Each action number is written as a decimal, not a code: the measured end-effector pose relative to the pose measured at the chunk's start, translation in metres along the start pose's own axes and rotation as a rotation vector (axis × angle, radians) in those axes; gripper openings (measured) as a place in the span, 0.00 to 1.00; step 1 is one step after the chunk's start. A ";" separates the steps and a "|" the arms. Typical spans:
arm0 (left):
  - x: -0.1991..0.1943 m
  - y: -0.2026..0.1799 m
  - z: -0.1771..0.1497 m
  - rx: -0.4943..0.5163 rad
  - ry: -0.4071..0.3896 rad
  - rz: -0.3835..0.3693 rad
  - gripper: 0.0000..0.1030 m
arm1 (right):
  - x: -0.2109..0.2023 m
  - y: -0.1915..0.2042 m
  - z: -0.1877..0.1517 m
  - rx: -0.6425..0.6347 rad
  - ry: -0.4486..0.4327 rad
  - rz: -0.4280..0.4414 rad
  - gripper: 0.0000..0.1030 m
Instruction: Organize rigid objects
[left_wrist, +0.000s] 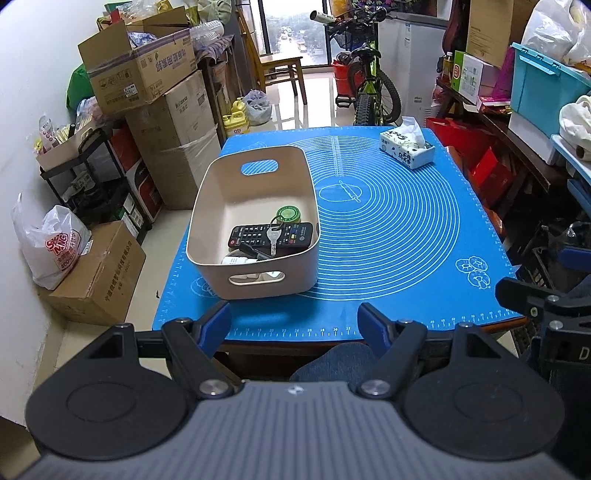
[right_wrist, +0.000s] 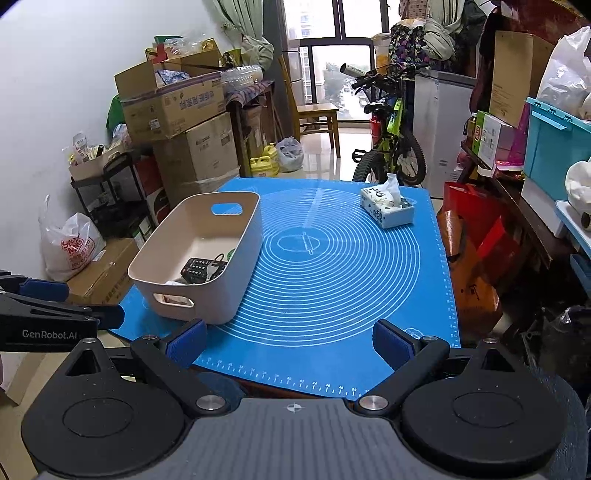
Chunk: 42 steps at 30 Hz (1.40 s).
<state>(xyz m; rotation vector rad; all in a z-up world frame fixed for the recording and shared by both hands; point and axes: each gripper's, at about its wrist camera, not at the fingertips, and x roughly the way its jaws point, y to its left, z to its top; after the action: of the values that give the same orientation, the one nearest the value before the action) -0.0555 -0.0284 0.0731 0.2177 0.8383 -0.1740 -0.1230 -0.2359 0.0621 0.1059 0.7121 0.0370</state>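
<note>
A beige plastic bin (left_wrist: 221, 266) (right_wrist: 243, 273) stands on the left part of a blue baking mat (left_wrist: 388, 229) (right_wrist: 332, 280). Inside it lie a black remote control (left_wrist: 255, 234) (right_wrist: 195, 268), a silver key on a ring (left_wrist: 274, 236), a round green tin (left_wrist: 288, 213), a black marker (left_wrist: 255, 254) and something white. My left gripper (left_wrist: 293, 325) hovers open and empty over the table's near edge, short of the bin. My right gripper (right_wrist: 290, 341) is open and empty too, over the mat's near edge, to the right of the bin.
A tissue box (left_wrist: 406, 146) (right_wrist: 388, 206) sits at the mat's far right corner. Cardboard boxes (left_wrist: 147, 70) and bags crowd the left, a bicycle (left_wrist: 369, 85) stands behind the table, and shelves with a blue crate (left_wrist: 546, 88) line the right. A person's knee (left_wrist: 332, 360) shows below the table edge.
</note>
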 end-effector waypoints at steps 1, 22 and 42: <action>0.000 0.000 0.000 0.000 0.000 0.000 0.73 | 0.000 0.000 -0.001 0.001 0.002 -0.001 0.93; -0.001 -0.001 -0.001 0.006 0.002 0.000 0.73 | 0.004 -0.001 -0.004 0.019 0.024 -0.008 0.93; -0.001 -0.003 -0.001 0.008 0.002 0.000 0.73 | 0.005 -0.005 -0.004 0.020 0.026 -0.009 0.93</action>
<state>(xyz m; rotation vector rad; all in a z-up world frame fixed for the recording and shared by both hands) -0.0578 -0.0305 0.0726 0.2252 0.8396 -0.1768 -0.1221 -0.2403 0.0557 0.1215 0.7394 0.0228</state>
